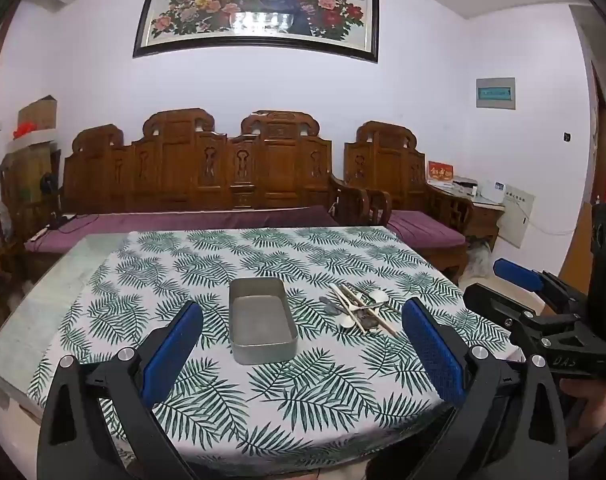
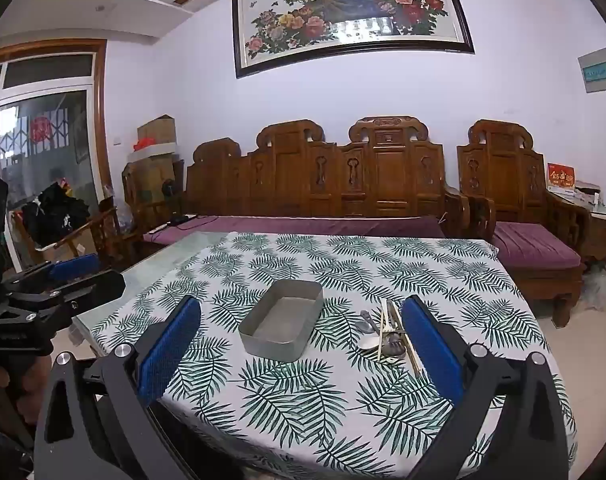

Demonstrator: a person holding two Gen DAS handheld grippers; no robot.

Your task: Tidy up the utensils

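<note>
An empty grey metal tray [image 1: 260,326] [image 2: 281,325] sits mid-table on the leaf-print cloth. To its right lies a pile of utensils [image 1: 359,307] [image 2: 387,332]: metal spoons and wooden chopsticks crossed over each other. My left gripper [image 1: 301,348] is open and empty, held above the near part of the table, its blue pads either side of the tray. My right gripper [image 2: 301,348] is open and empty, also short of the tray and pile. It shows at the right edge of the left wrist view [image 1: 519,280]; the left one shows at the left edge of the right wrist view [image 2: 69,276].
The table [image 1: 47,308] has a bare glass strip along its left side beyond the cloth. A carved wooden sofa [image 1: 207,184] with purple cushions stands behind the table, and a matching armchair [image 2: 519,200] at the right.
</note>
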